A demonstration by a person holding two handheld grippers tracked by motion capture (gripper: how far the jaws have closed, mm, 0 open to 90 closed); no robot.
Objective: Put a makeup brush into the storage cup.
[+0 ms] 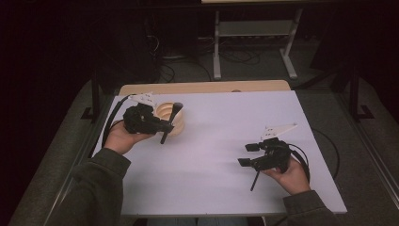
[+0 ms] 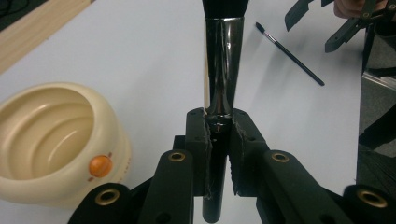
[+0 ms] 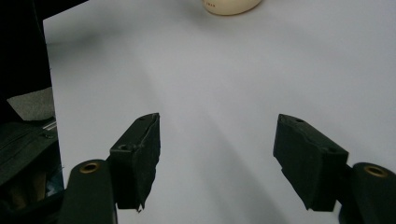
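My left gripper (image 1: 166, 126) is shut on a thick makeup brush (image 1: 176, 110) with a shiny dark ferrule, held just above and beside a cream bowl (image 1: 163, 109) at the table's left. In the left gripper view the pads clamp the brush (image 2: 223, 60) at the ferrule's base, with the bowl (image 2: 46, 126) below left. My right gripper (image 1: 247, 154) hovers at the right front, open with nothing between its pads (image 3: 140, 154). A thin black brush (image 1: 254, 181) lies on the table under the right hand and, in the left gripper view, the thin brush (image 2: 289, 53) lies near the right gripper (image 2: 308, 35).
A white mat (image 1: 226, 122) covers the table, and a wooden strip (image 1: 202, 87) shows along its far edge. The bowl's base (image 3: 231, 7) peeks in at the top of the right gripper view. Metal frame legs (image 1: 216, 52) and cables stand on the dark floor behind.
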